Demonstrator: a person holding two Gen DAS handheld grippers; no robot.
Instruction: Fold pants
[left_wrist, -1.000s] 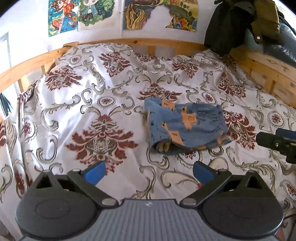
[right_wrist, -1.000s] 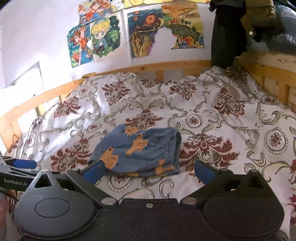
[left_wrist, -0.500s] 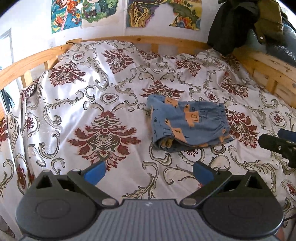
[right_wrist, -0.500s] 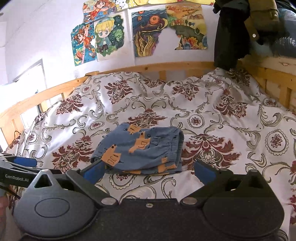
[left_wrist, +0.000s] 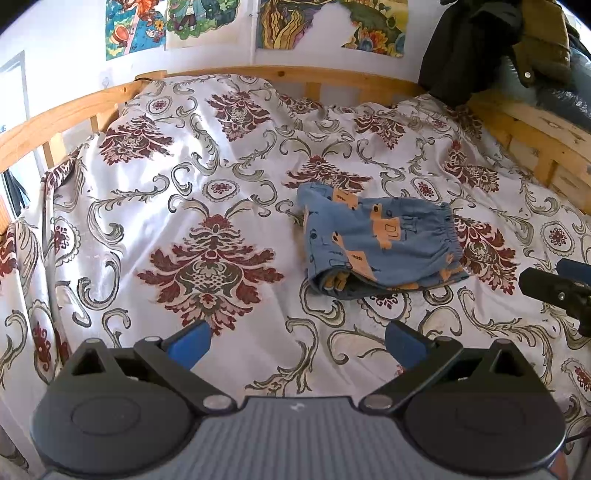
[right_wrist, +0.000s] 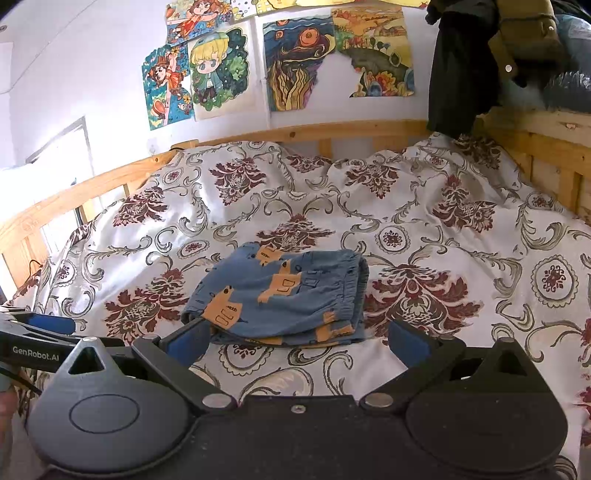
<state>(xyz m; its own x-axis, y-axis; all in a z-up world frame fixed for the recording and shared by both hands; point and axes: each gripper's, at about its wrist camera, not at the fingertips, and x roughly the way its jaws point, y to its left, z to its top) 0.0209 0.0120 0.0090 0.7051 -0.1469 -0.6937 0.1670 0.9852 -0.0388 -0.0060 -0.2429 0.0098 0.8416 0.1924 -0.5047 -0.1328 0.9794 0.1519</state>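
Observation:
Small blue pants (left_wrist: 380, 243) with orange patches lie folded into a compact bundle on the patterned bedspread (left_wrist: 207, 206), elastic waistband to the right. My left gripper (left_wrist: 297, 347) is open and empty, pulled back from the bundle toward the near edge. In the right wrist view the same pants (right_wrist: 280, 295) sit just beyond my right gripper (right_wrist: 297, 341), which is open and holds nothing. The right gripper's tip (left_wrist: 554, 290) shows at the left view's right edge. The left gripper's finger (right_wrist: 40, 332) shows at the right view's left edge.
A wooden bed rail (left_wrist: 66, 114) runs around the back and sides of the bed. Dark jackets (left_wrist: 491, 40) hang at the back right corner. Posters (right_wrist: 207, 74) cover the white wall. The bedspread lies wide and flat left of the pants.
Both grippers have drawn back and risen a little, so the folded pants sit slightly farther away. The pants have not moved. Both grippers stay open.

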